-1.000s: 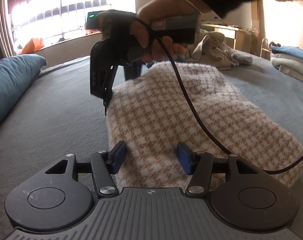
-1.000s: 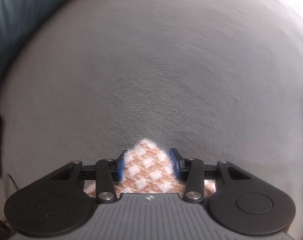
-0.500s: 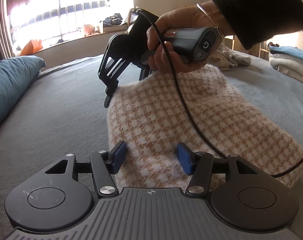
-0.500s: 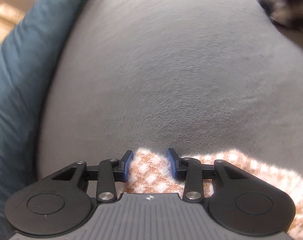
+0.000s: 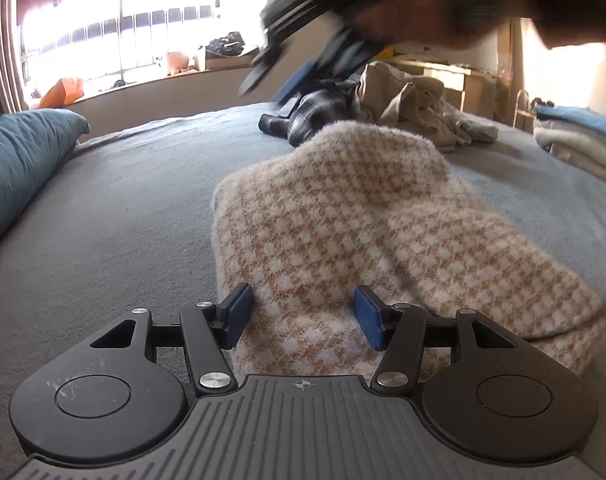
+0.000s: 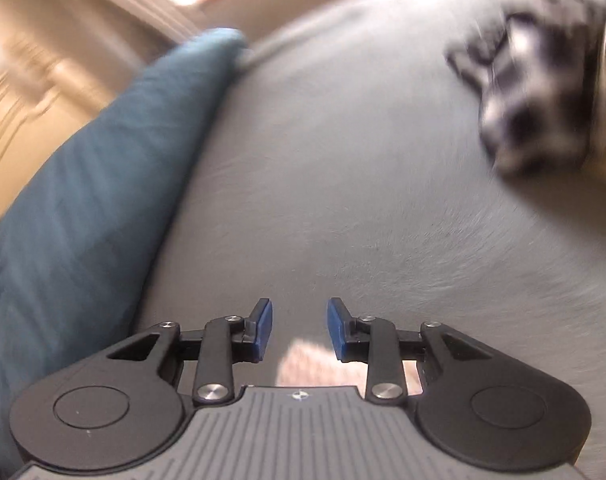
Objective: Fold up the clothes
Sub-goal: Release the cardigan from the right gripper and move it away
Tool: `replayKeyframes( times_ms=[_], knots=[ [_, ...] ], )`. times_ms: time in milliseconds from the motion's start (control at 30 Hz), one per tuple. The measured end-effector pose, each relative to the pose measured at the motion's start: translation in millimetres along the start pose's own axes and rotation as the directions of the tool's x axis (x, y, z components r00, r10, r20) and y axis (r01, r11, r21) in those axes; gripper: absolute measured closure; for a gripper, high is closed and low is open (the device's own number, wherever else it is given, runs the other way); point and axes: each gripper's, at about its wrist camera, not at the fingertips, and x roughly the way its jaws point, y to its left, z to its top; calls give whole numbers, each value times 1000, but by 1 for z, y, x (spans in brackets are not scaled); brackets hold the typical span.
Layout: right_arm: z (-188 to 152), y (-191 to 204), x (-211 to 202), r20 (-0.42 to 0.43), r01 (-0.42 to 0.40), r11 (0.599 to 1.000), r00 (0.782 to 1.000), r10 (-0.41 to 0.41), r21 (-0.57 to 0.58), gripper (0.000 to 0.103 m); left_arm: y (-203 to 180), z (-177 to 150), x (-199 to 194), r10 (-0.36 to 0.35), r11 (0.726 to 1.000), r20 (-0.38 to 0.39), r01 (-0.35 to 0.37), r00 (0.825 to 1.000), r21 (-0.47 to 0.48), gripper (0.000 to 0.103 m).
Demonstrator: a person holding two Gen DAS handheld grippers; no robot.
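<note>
Checked knit sweater (image 5: 343,216) lies between the gaping left claw (image 5: 303,316); right claw (image 6: 299,330), closing, holds nothing.

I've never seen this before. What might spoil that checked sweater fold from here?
The right tongs, their jaws just closing with nothing between them, trail a cable across the sweater; it might drag the fold askew. The fold humps up loosely, so it may spring open if the left tongs, straddling its near edge, lift away.
</note>
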Motion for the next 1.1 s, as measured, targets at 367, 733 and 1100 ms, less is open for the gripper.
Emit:
replayKeyframes(
  times_ms=[367, 733, 1100],
  knots=[
    [-123, -21, -133, 268, 201, 940, 955, -126, -274, 69, 22, 33, -20, 1, 999, 24, -3, 1000, 47, 37],
    [-120, -42, -34, 217, 388, 774, 922, -321, -501, 80, -19, 44, 42, 20, 998, -77, -15, 997, 60, 38],
    [-128, -37, -78, 239, 240, 875, 960, -148, -421, 80, -1, 70, 53, 59, 993, -202, -78, 978, -89, 38]
  ],
)
